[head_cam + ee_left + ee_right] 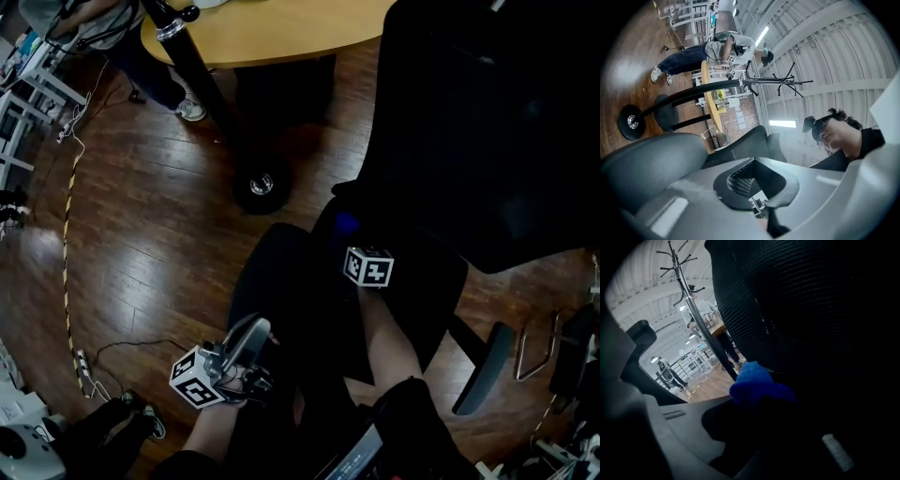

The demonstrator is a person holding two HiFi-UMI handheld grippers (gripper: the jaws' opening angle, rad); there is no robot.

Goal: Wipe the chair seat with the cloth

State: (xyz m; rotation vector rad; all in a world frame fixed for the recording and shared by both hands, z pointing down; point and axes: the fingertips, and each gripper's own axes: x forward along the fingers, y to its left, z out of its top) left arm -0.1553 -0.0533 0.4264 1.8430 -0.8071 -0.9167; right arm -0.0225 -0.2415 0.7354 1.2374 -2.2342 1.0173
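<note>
The black office chair's seat [281, 281] is very dark in the head view, below its mesh backrest [487, 122]. My right gripper [351, 236] reaches over the seat's far part, near the backrest, and is shut on a blue cloth [346, 223]. In the right gripper view the bunched cloth [757, 385] sits at the jaw tips of the right gripper [759, 401], close to the mesh backrest [797, 301]. My left gripper [250, 336] hovers off the seat's near left edge, tilted upward. Its grey jaws look closed with nothing between them, and the left gripper [759, 187] faces the ceiling.
A round wooden table [272, 33] stands beyond the chair. A coat stand's pole leans to its round base [261, 185] on the wood floor. A person [94, 23] stands at top left. A striped cable [66, 234] crosses the floor. The chair armrest [483, 370] juts out at right.
</note>
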